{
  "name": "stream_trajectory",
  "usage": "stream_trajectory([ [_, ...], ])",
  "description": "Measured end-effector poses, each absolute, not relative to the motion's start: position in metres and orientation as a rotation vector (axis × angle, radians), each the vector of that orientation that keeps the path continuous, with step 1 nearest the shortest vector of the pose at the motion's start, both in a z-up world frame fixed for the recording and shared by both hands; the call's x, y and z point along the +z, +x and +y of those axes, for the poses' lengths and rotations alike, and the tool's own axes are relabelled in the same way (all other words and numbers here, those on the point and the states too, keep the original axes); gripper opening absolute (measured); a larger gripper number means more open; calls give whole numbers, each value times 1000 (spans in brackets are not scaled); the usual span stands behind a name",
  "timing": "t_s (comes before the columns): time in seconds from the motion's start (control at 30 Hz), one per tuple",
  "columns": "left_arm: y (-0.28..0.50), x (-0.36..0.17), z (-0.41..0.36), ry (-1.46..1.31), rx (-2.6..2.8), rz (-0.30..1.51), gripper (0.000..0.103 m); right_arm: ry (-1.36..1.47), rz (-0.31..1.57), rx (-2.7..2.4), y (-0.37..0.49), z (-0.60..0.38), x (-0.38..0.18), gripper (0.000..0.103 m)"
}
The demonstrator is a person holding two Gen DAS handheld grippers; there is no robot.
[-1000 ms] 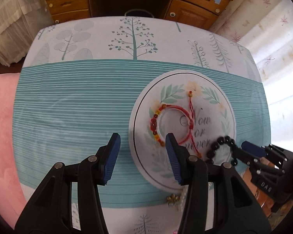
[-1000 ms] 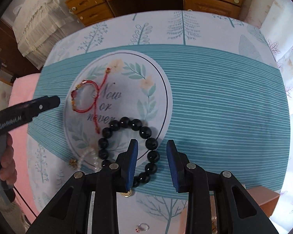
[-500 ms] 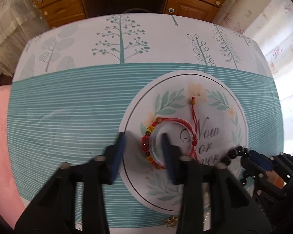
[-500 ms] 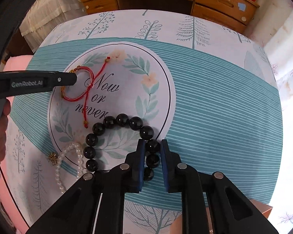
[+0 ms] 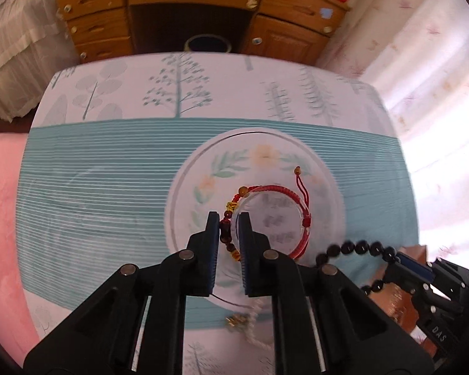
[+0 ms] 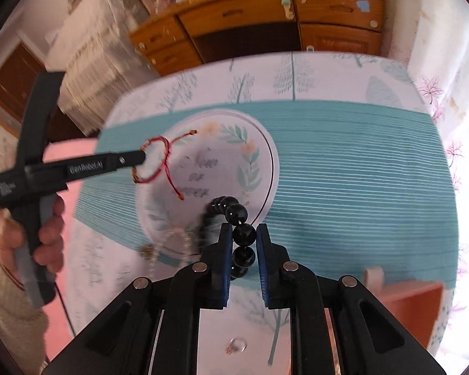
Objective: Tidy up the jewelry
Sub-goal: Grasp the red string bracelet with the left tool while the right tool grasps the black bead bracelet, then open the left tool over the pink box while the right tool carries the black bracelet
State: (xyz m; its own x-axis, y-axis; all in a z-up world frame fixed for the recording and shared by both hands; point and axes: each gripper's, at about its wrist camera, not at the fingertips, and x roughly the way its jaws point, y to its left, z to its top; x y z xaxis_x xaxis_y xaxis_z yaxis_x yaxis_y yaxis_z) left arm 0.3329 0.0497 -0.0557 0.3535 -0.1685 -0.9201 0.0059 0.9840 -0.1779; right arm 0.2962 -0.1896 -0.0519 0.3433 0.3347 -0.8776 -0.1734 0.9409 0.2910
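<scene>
We saw a tablecloth (image 5: pixel 109 187) banded teal with thin white lines at mid-frame, its white borders printed with pale teal trees. The round mat (image 5: pixel 325 187) right of centre was white with a thin dark ring, green leaves, peach flowers and grey script. The cord bracelet (image 5: pixel 275 190) was red with amber, gold and dark red beads. The bead bracelet (image 6: pixel 244 234) was glossy black. Both grippers (image 5: pixel 228 234) (image 6: pixel 244 237) were black with blue pads (image 5: pixel 214 243). The dresser (image 5: pixel 184 9) at the top was honey-brown wood. The bedding (image 5: pixel 0 203) at left was pink.
</scene>
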Motion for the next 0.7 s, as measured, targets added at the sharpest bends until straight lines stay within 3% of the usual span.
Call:
stream_trajectory([
  [0.37,253,20,-57,-32,-371,1115,9,243,1022,299,207,-270,42,14],
  [0.7,204,-7,-164,32,-509,1184,9,280,1010,190,110,-347,50,14],
])
